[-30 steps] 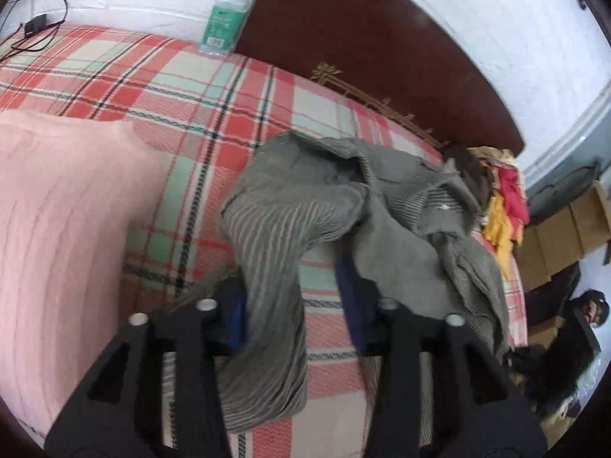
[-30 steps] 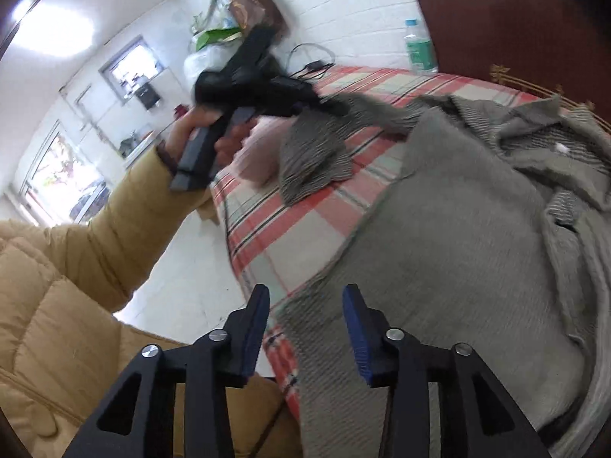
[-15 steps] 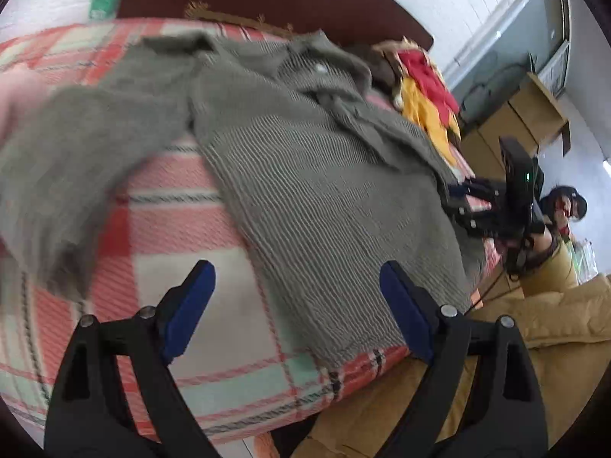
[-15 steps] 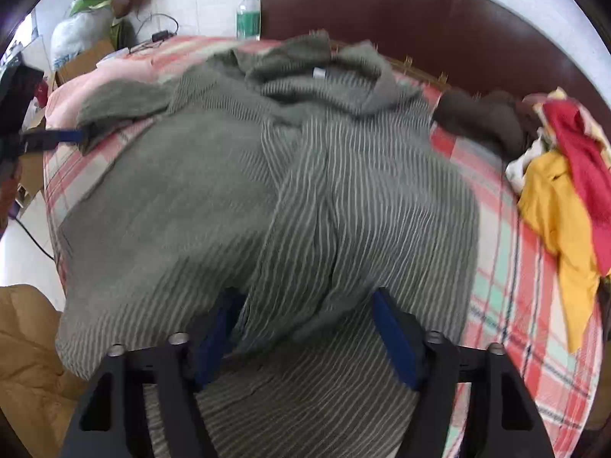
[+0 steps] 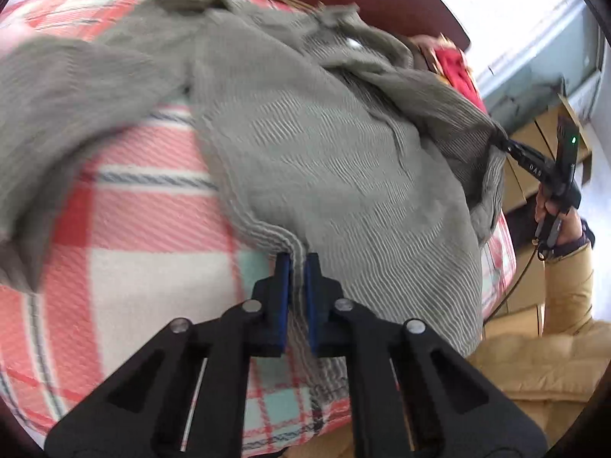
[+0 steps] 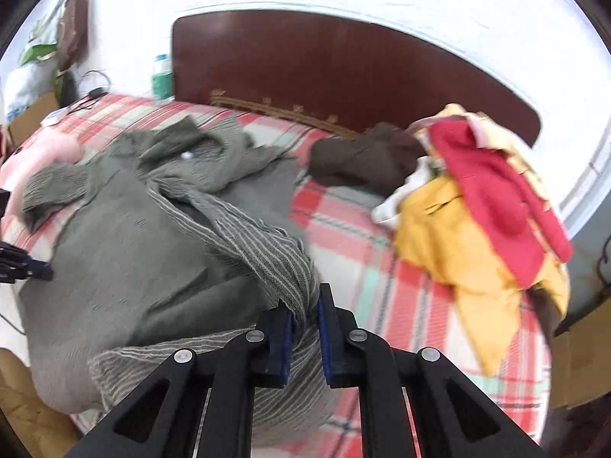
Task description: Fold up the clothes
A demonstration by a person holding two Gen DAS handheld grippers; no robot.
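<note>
Grey striped garment [image 5: 328,160] lies spread on the plaid bed [image 5: 152,236], collar end toward the dark wooden headboard [image 6: 343,65], hem end at the near bed edge, so long axis runs headboard to foot edge, roughly. Left gripper [image 5: 297,271]: jaws have just been closing, now pinched narrow on the ribbed hem edge at the near bed edge, cloth between the blue pads. Right gripper [image 6: 305,305]: jaws have just been closing too, now clamped on a bunched striped fold of the same garment; in the left wrist view it shows at the right side with the cloth pulled taut to its tip. One sleeve [image 5: 65,114] trails off to the left, motion-blurred, its end hard to make out. Collar area crumpled, label just a white speck. Near hem is partly hidden behind both grippers' bodies. Heap of red and yellow clothes [image 6: 488,221] plus a brown piece [image 6: 362,160] sits on the bed to the right of the garment, near the headboard. Pink item [image 6: 42,152] at the left edge, blurred. Tan padded sleeve [image 5: 565,305] of the person at lower right, cut off by the frame.
</note>
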